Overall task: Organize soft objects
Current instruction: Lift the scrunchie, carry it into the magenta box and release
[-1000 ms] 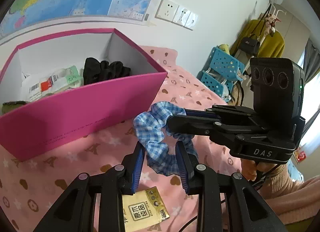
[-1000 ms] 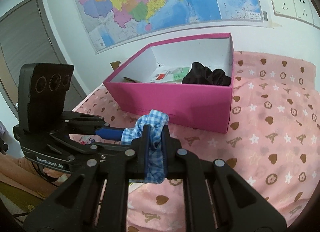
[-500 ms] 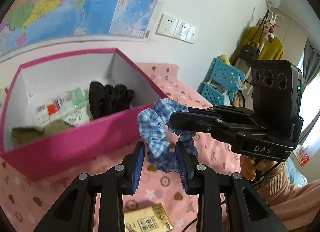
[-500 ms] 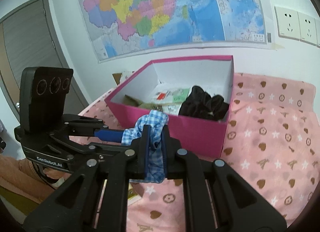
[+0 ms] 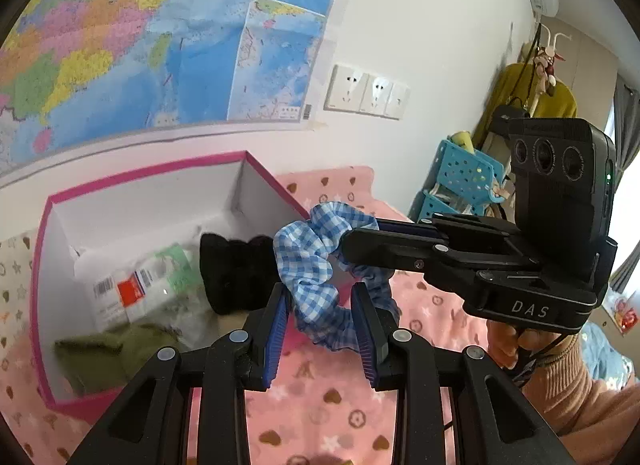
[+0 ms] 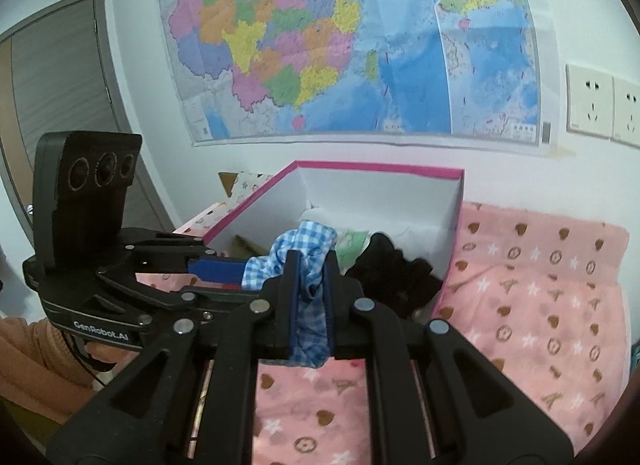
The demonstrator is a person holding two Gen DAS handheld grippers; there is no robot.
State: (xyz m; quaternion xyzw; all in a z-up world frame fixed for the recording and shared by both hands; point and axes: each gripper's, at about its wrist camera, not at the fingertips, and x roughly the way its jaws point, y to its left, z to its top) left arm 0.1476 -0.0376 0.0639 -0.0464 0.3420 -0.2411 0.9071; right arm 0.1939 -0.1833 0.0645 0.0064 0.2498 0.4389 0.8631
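Observation:
A blue-and-white checked scrunchie (image 5: pixel 308 265) hangs in the air over the near right corner of an open pink box (image 5: pixel 152 173). My right gripper (image 6: pixel 311 265) is shut on the scrunchie (image 6: pixel 308 241); it enters the left wrist view (image 5: pixel 352 241) from the right. My left gripper (image 5: pixel 322 297) has part of the scrunchie loop between its blue pads (image 5: pixel 280 317), which stand a little apart from the fabric. Inside the box lie a black scrunchie (image 5: pixel 236 269), a plastic-wrapped pack (image 5: pixel 136 285) and an olive cloth (image 5: pixel 100 353).
The box (image 6: pixel 380 177) stands on a pink patterned blanket (image 6: pixel 540 297) against a white wall with a map (image 6: pixel 340 45) and sockets (image 5: pixel 366 91). Blue baskets (image 5: pixel 460 173) and a coat rack stand to the right.
Both grippers have risen with the scrunchie and moved toward the box; it now hangs over the box's corner. The yellow packet on the blanket has dropped out of view.

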